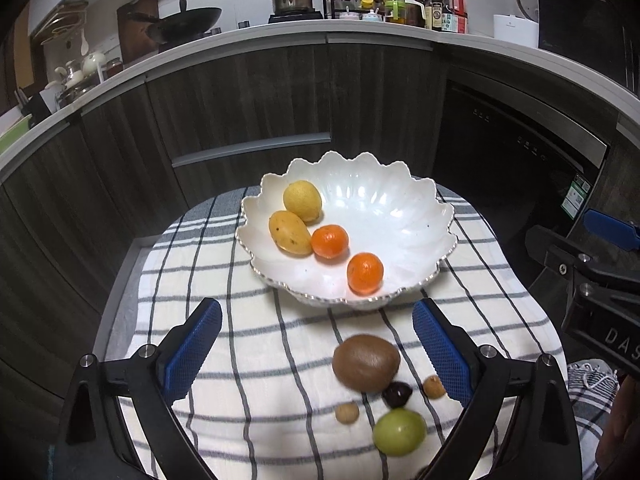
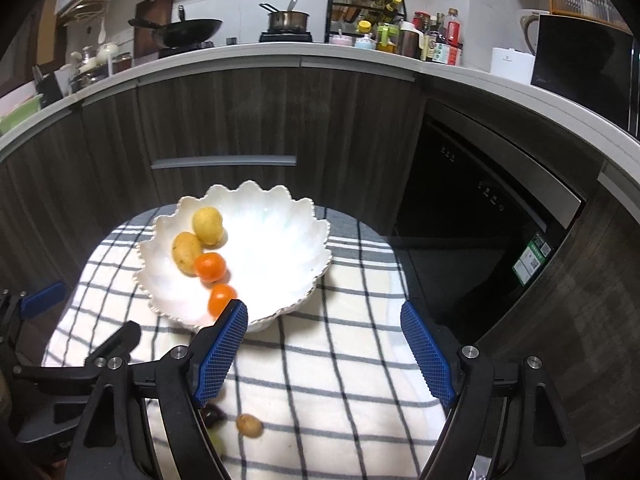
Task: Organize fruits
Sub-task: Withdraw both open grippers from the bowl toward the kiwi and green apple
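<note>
Left wrist view shows the left tool wide open and holding nothing, low over the checked cloth on the worktop. A white scalloped bowl sits at the far side of the cloth with a lemon, a small yellow mango and two tangerines inside. Five fruits are not in the bowl yet: a brown kiwi, a dark cherry-like fruit touching it, two little tan longans and a green grape. The right tool is open and empty too, beside the bowl. The kiwi looks like the next pick. To do it well, the left tool should slide right so the kiwi sits between its pads, then squeeze softly, because the kiwi may squash and the small fruits nearby may roll away.
</note>
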`<state>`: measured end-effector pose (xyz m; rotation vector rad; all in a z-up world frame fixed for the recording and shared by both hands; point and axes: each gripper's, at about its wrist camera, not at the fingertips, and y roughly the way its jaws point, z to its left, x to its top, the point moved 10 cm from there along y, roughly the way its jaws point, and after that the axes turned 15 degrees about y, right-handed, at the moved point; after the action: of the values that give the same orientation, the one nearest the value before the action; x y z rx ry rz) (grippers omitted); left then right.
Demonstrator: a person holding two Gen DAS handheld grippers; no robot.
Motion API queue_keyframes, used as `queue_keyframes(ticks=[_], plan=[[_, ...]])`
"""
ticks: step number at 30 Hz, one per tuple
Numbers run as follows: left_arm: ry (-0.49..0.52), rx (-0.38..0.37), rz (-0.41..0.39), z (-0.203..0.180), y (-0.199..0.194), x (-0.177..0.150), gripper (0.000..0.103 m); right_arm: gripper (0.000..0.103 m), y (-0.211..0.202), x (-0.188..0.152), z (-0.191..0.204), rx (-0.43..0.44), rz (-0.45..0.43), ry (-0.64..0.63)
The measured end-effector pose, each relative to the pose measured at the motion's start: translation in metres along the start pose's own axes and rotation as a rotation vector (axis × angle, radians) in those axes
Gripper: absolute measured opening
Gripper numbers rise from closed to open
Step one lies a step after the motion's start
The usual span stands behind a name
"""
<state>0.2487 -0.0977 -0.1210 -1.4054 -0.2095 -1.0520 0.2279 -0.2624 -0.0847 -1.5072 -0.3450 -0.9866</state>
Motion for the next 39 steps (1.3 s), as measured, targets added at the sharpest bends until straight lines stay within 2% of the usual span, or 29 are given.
queue_keyframes(ticks=[4, 11, 24, 33, 39], plan=[[-0.015, 0.012, -0.008, 0.000, -0.010, -0.007, 0.097, 0.080, -0.012, -0.008, 0.003, 0.017, -0.007, -0.016], [-0.022, 0.023, -0.014, 0.000, -0.023, -0.022, 0.097, 0.080, -0.021, -0.023, 0.000, 0.038, 0.007, 0.029], [-0.017, 0.071, -0.034, 0.002, -0.044, -0.044, 0.097, 0.080, -0.026, -0.050, 0.008, 0.067, 0.031, -0.011], [0.007, 0.042, -0.024, -0.025, -0.039, -0.063, 0.097, 0.080, -0.028, -0.073, -0.013, 0.013, 0.036, -0.022], [0.024, -0.024, 0.011, -0.059, -0.032, -0.088, 0.097, 0.080, -0.029, -0.093, -0.038, -0.034, 0.046, -0.031]])
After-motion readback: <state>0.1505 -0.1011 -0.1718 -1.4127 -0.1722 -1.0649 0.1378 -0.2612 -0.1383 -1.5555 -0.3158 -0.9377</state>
